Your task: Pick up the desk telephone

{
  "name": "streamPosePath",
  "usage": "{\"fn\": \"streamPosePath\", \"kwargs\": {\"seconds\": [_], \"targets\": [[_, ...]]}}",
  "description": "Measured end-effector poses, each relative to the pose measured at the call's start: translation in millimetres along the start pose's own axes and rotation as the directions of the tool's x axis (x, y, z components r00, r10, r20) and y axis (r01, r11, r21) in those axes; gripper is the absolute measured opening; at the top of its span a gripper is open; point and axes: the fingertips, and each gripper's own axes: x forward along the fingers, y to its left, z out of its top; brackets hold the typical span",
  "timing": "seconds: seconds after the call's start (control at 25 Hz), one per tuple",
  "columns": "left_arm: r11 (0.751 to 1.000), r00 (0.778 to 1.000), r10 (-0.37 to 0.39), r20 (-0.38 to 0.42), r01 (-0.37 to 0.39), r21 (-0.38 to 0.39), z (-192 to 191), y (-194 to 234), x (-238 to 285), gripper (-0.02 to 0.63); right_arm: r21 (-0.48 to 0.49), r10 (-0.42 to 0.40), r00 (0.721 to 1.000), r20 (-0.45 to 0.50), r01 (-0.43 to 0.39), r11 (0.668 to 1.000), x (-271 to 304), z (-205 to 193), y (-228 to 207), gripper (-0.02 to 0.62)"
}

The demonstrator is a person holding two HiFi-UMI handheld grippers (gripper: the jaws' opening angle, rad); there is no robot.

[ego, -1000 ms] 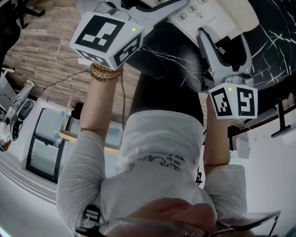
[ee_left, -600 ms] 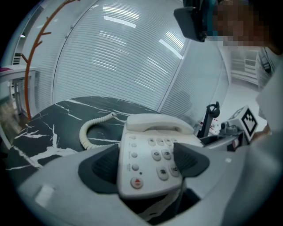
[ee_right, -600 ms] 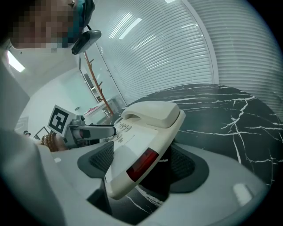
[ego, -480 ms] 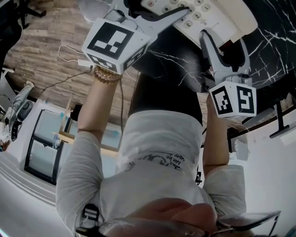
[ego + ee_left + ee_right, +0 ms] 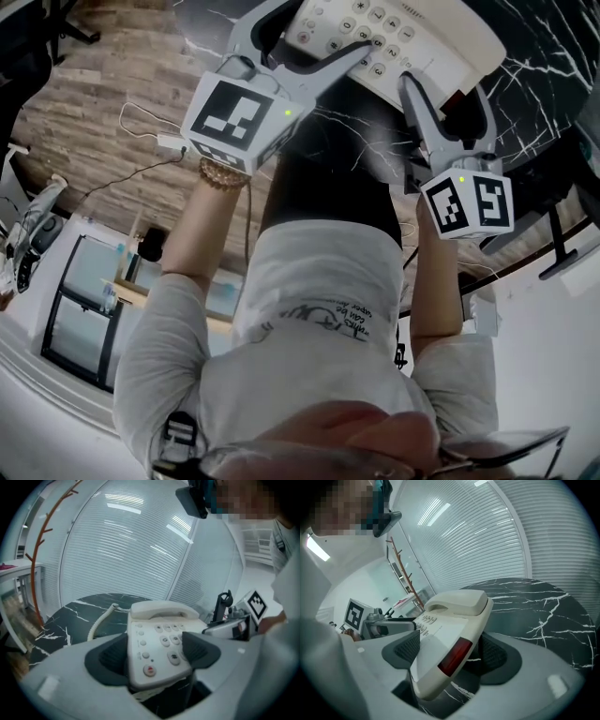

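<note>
The head view looks steeply down on the phone [image 5: 427, 47] from above. The gripper views sit close to it, left facing its keypad front, right its side; both share its handset [image 5: 161, 609].

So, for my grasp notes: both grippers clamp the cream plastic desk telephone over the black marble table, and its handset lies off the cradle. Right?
Not quite: the cream handset rests in place on the cream plastic desk telephone, as the left gripper view shows. Otherwise yes: the left gripper and right gripper, whose jaws have just been closing, clamp it over the black marble table.
</note>
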Motion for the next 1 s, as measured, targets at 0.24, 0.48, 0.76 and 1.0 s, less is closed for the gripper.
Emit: {"fn": "streamPosePath", "kwargs": {"seconds": [0.24,0.48,0.76,1.0], "targets": [[0.999,0.998,0.032,0.045,-0.033,0.020,43,-21,-26,0.365,-0.033,0.026,0.999,0.039,-0.024,0.999,-28,40,20,0.385],[0.996,0.994,0.075,0.083,-0.078,0.035,86,-47,-58,0.365,-0.043,0.056,0.996,0.063,-0.053,0.998,-61,77,41,0.387],[0.990,0.983,0.127,0.129,-0.133,0.041,133,-76,-100,0.364,-0.093,0.103,0.990,0.091,-0.094,0.991,-100,119,74,0.387],[0.985,0.975,0.154,0.160,-0.163,0.047,164,-103,-131,0.364,-0.126,0.126,0.986,0.112,-0.112,0.986,-136,147,98,0.387]]}}
